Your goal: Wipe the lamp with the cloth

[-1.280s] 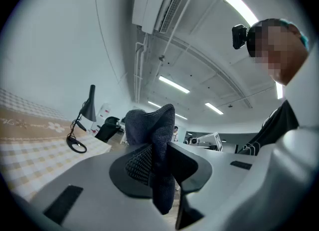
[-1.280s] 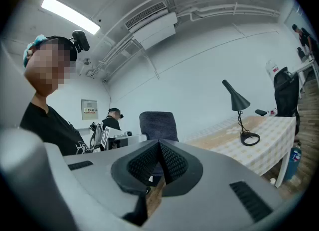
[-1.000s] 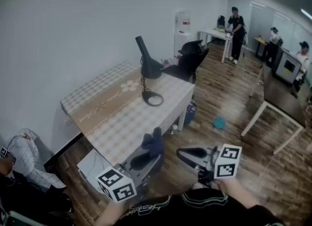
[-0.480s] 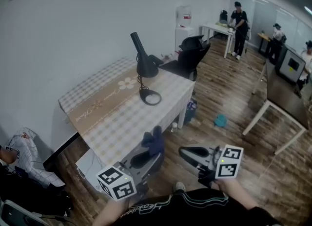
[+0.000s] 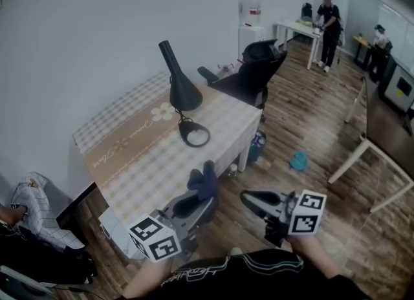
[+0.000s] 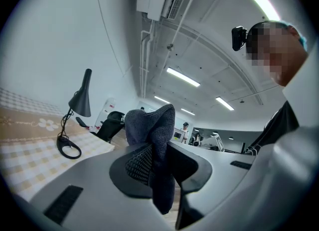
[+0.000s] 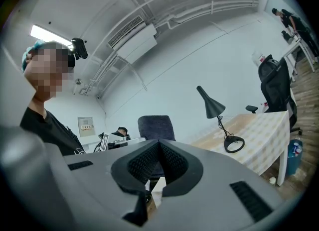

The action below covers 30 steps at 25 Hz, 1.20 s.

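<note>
A black desk lamp (image 5: 176, 85) with a cone shade stands on the checked table (image 5: 149, 163), its ring base (image 5: 194, 136) toward the far end. My left gripper (image 5: 196, 200) hovers at the table's near corner, shut on a dark blue cloth (image 5: 204, 182) that sticks up between the jaws. In the left gripper view the cloth (image 6: 152, 145) fills the left gripper (image 6: 155, 163), with the lamp (image 6: 79, 103) far off to the left. My right gripper (image 5: 251, 198) hangs over the floor right of the table, shut and empty. The right gripper view has the right gripper (image 7: 158, 151) closed and the lamp (image 7: 213, 106) at right.
A black office chair (image 5: 255, 66) stands behind the table, beside a water dispenser (image 5: 250, 14). A bottle (image 5: 257, 145) and a teal object (image 5: 298, 161) lie on the wooden floor. A white table (image 5: 372, 163) stands right. People stand at the back right (image 5: 331, 21). A white box (image 5: 115, 226) sits under the table.
The head view has swung, so the lamp and table now sit further left and lower in frame. Both grippers keep about the same places; the left one still clamps the cloth.
</note>
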### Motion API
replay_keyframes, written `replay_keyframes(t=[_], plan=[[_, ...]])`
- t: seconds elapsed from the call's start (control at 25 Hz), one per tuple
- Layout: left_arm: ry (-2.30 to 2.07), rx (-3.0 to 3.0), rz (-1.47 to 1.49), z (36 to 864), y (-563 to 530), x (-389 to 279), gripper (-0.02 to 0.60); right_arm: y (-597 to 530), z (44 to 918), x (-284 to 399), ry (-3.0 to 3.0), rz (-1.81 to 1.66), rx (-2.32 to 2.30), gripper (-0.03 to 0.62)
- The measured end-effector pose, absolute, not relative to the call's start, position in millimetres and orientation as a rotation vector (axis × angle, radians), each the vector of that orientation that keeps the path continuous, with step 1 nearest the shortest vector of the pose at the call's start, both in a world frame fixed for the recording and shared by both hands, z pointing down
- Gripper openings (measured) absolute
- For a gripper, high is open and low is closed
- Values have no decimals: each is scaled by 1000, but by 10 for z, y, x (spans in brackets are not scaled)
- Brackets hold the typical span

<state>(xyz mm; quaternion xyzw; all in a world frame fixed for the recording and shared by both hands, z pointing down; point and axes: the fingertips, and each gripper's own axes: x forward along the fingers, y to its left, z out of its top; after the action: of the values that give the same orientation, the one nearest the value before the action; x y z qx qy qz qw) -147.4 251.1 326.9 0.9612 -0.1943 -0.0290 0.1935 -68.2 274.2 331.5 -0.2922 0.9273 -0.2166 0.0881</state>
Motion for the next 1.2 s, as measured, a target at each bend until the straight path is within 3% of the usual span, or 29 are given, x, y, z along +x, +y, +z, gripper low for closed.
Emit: replay_keyframes(t=[0.36, 1.2], plan=[[-656, 2739, -111, 3015, 1864, -936, 72, 2096, 3182, -99, 2777, -604, -777, 11], [-1020, 2812, -244, 2352, 297, -1759, 72, 782, 3194, -114, 2828, -588, -739, 11]])
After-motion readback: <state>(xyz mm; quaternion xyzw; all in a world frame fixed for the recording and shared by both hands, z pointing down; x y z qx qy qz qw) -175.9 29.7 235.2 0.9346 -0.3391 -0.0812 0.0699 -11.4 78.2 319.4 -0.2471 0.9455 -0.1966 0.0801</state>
